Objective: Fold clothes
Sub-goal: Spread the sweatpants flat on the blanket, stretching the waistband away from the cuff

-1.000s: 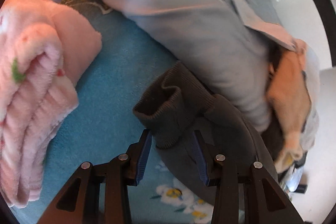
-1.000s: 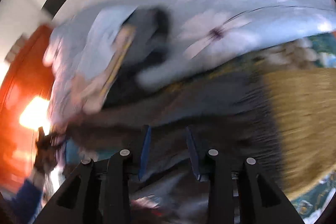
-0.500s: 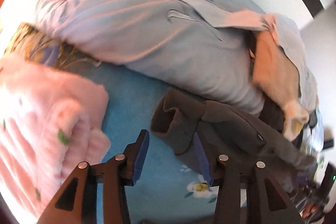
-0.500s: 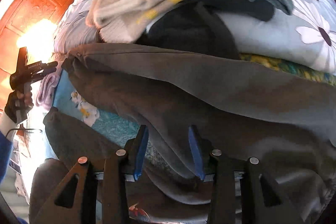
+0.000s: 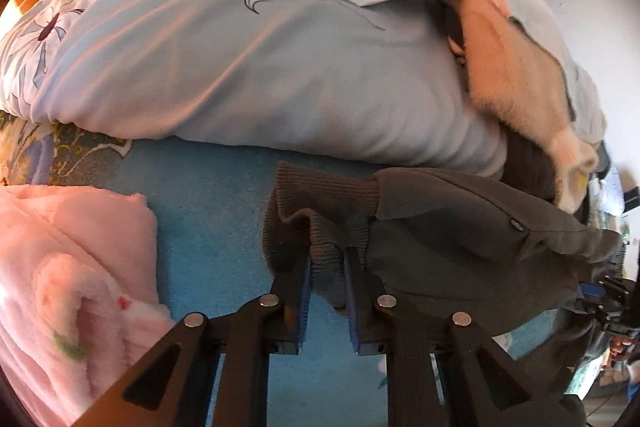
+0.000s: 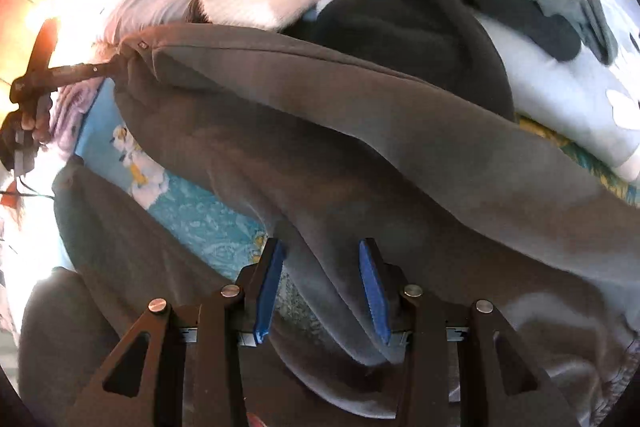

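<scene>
Clearly the dark grey sweatshirt point(image 5: 460, 227) lay stretched across the blue bedsheet point(image 5: 208, 211), its ribbed cuff point(image 5: 320, 211) clenched in the left gripper point(image 5: 326, 261). Over another fold the right gripper point(image 6: 322, 259) hung released, with the pale quilt point(image 5: 240, 67) at twelve o'clock and a pink blanket point(image 5: 72, 267) at eight.

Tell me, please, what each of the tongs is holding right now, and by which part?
The left tongs pinch the dark grey garment by its ribbed cuff. The right tongs are open over the same garment, holding nothing.

left gripper point(image 5: 326, 267): black linkage arms, silver rivets, blue pads | right gripper point(image 6: 322, 269): same black frame, blue serrated pads
</scene>
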Available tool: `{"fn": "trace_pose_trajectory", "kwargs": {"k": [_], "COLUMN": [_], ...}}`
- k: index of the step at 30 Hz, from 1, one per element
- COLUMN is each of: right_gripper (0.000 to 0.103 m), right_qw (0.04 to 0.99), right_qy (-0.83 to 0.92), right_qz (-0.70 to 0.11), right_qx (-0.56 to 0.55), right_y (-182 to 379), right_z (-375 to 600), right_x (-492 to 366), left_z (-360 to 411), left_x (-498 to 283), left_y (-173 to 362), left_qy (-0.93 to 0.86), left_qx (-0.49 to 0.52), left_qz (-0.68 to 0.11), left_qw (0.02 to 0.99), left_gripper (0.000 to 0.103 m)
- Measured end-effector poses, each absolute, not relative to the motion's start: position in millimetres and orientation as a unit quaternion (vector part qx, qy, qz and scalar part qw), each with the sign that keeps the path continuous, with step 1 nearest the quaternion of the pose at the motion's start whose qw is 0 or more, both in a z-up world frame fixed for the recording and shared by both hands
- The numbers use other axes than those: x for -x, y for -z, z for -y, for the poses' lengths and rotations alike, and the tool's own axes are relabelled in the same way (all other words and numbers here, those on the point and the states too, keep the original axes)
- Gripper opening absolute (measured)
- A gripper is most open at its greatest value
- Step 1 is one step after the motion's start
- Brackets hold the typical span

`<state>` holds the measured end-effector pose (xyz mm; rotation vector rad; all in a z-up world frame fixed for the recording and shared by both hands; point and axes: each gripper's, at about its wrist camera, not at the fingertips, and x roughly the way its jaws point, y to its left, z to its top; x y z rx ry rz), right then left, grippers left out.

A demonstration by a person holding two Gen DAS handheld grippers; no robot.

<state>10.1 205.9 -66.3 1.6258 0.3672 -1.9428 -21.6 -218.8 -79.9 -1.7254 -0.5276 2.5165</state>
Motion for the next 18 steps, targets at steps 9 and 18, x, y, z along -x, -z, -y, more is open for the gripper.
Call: {"fn": "trace_pose_trajectory", "kwargs": {"k": [9,18], "right_gripper": [0.006,0.005], "right_qw": [0.287,0.333], "right_qy": [0.727,0.713], "right_qz": [-0.184,-0.22], "right_qx": [-0.597,-0.576], "right_y": [70,61], "right_z": [-190,-205], "right_x": [-15,-64], "left_z": [225,230], "left_x": [11,-21], "left_y": [45,48], "left_qy": [-0.853,-0.846], "left_qx": [0.491,0.51], "left_qz": [0.174,0.15], "left_qw": [0.038,0.049], "left_gripper": [0.01,0.011]}}
